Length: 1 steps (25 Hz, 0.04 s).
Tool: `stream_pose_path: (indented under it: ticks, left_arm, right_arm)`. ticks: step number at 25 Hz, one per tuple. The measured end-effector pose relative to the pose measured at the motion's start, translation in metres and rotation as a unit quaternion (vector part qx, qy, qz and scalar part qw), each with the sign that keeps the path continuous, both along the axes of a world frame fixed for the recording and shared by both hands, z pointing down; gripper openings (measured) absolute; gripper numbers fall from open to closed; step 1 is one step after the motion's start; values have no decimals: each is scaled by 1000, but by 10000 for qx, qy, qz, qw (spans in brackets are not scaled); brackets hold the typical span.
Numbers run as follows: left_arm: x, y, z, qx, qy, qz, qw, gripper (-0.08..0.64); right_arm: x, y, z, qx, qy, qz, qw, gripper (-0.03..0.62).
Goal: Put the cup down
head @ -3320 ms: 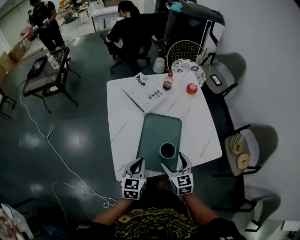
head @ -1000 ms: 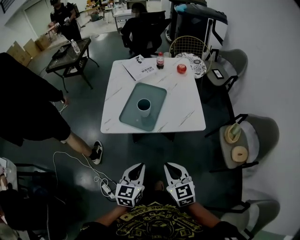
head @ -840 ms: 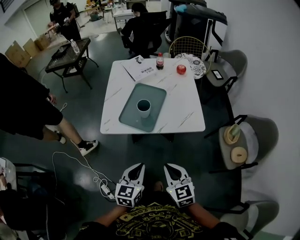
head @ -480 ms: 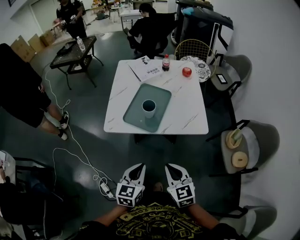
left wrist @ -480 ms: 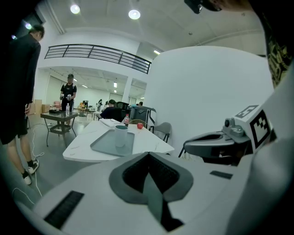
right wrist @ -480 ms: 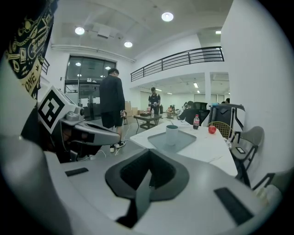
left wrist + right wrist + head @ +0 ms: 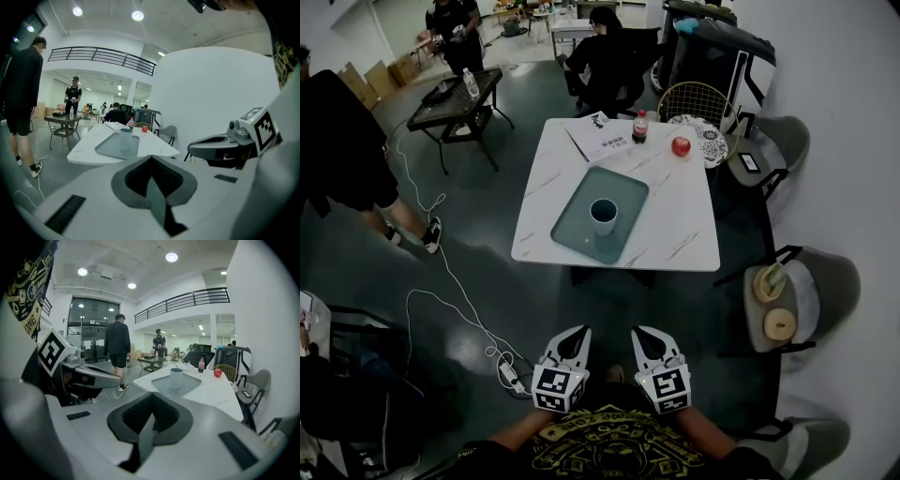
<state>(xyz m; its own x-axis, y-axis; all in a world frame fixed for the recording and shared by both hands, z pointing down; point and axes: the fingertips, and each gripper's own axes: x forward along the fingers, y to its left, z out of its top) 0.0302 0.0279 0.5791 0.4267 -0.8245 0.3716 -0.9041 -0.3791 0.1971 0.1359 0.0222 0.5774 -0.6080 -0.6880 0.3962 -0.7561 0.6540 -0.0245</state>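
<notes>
your left tongs (image 7: 575, 337) and right tongs (image 7: 643, 337): both closed, empty | cup (image 7: 603, 216): upright on tray (image 7: 577, 234), well ahead, midway between them, neither nearer

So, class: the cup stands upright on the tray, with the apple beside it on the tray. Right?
No. The cup stands upright on the tray, but the apple lies off it, on the bare table top, as the head view shows.

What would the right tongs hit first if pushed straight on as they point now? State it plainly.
Nothing close. The shut right tongs aim across the floor at the white marble table. They would probably meet its near edge first, then the tray and cup. Depth is unclear.
</notes>
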Motion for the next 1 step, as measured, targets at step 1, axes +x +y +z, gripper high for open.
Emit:
stream_pose_path:
  ticks: [1]
  left_arm:
    - [0,0,0,3,-5,1,10000,9]
  right_arm:
    - [0,1,0,-4,0,-3,10000,5]
